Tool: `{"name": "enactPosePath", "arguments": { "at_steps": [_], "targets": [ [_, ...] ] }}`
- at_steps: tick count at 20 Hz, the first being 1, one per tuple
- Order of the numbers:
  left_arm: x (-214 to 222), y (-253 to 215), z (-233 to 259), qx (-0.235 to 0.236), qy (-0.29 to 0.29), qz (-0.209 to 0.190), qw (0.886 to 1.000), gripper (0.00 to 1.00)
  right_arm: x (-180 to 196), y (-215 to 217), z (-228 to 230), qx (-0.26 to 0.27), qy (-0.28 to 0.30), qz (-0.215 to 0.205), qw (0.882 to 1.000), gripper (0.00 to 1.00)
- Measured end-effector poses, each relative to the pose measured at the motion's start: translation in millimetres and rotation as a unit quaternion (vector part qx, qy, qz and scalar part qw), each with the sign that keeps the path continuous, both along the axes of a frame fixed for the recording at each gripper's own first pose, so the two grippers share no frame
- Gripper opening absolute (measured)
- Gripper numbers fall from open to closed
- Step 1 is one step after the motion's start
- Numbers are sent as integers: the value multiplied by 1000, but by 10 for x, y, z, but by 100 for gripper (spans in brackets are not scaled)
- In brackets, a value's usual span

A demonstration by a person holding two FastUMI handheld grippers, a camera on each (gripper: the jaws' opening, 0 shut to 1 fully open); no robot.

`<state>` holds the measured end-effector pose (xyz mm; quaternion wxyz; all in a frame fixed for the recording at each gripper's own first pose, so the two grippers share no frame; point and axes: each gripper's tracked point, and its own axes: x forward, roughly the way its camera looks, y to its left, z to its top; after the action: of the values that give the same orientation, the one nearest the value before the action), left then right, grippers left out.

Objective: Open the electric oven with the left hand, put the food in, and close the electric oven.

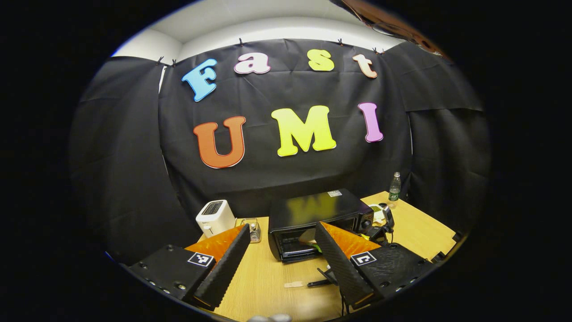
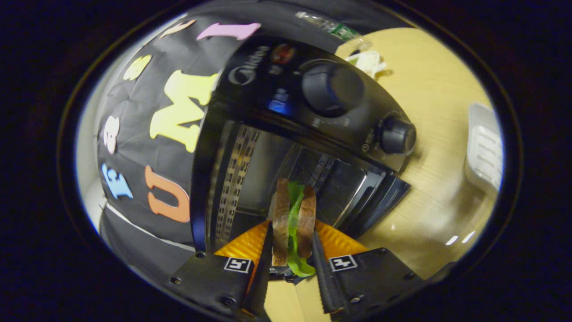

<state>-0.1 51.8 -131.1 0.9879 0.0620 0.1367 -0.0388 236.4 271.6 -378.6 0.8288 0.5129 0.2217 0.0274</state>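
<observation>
**Sandwich at the open oven mouth**

In the left gripper view we see the wooden table (image 1: 415,228) across the lower frame, with the black electric oven (image 1: 313,214) at centre, its door down. Left of it stands a white toaster (image 1: 215,217) with a small glass jar (image 1: 254,230) beside it; a plastic bottle (image 1: 394,188) stands at the right. Our left gripper (image 1: 281,264) hangs released, fingers wide apart. In the right gripper view, our right gripper (image 2: 292,255) is clenched on the sandwich (image 2: 292,219), held at the oven's opening below its knobs (image 2: 395,134).
</observation>
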Motion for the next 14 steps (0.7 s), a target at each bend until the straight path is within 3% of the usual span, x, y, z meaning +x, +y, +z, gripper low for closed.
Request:
{"name": "enactPosePath", "arguments": {
  "at_steps": [1, 4, 6, 7, 8, 9, 10, 12, 13, 14],
  "targets": [
    [7, 9, -8, -1, 0, 2, 1000, 95, -22, 8, 26, -42, -7, 15, 999, 46],
    [18, 7, -7, -6, 0, 6, 1000, 95, -21, -67, 67, -149, -16, 44, 988, 92],
    [18, -26, -10, -5, -2, 5, 1000, 95, -84, -204, 65, -227, -17, 52, 972, 92],
    [18, -35, -13, -5, -3, 5, 1000, 95, -98, -268, 91, -267, -22, 57, 962, 100],
    [-5, -68, -39, -8, -4, 3, 1000, 95, -114, -293, 118, -296, -32, 64, 953, 100],
    [-15, -93, -39, -11, -6, 2, 1000, 95, -116, -301, 162, -310, -41, 71, 947, 100],
    [-20, -112, -28, -13, -7, 3, 1000, 95, -134, -273, 201, -307, -47, 76, 948, 94],
    [-2, -118, -3, -15, -12, 4, 1000, 95, -221, -313, 247, -306, -45, 85, 947, 100],
    [1, -120, 22, -16, -16, 5, 1000, 95, -270, -339, 288, -308, -45, 90, 946, 94],
    [-5, -132, 54, -19, -21, 7, 1000, 95, -338, -392, 340, -321, -47, 94, 941, 94]
  ]
}}
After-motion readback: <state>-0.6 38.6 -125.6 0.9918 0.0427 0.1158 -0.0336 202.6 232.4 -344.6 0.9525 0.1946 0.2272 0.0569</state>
